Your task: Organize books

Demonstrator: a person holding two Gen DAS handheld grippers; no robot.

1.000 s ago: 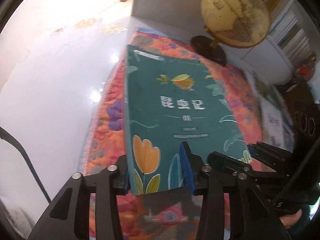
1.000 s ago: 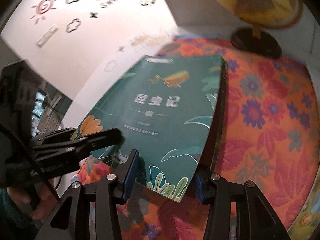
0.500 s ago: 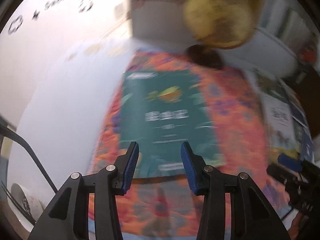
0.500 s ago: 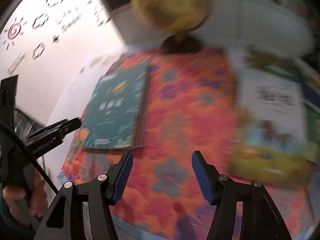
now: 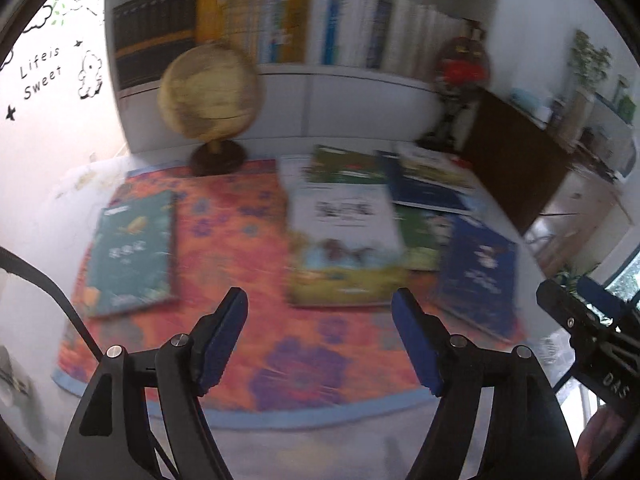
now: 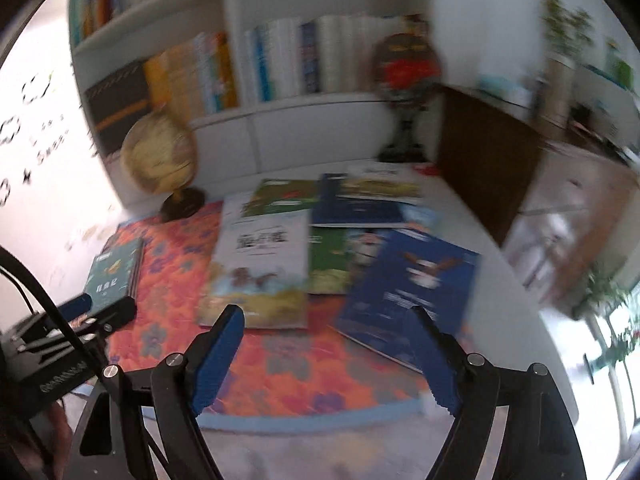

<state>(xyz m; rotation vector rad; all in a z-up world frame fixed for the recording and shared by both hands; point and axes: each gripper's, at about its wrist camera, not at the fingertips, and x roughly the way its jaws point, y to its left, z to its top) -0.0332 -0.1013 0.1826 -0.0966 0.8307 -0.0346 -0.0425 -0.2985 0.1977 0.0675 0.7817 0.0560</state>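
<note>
Meanwhile, both tools empty above scattered books.
Left tool [image 5: 318,306] and right tool [image 6: 326,326] spreading wider; teal book [image 5: 130,250] flat at left on floral mat [image 5: 240,248].

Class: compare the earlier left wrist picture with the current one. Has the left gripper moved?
Yes. The left gripper has backed off the teal book; its opening jaws are empty, and the globe looks farther away.

The left tongs [image 5: 318,308] tilt downward, jaws opening, with nothing between the blue pads [image 5: 222,340]. The right tongs [image 6: 326,328] tilt down likewise, jaws opening and empty. A hand [image 6: 56,436] grips the left handle.
</note>
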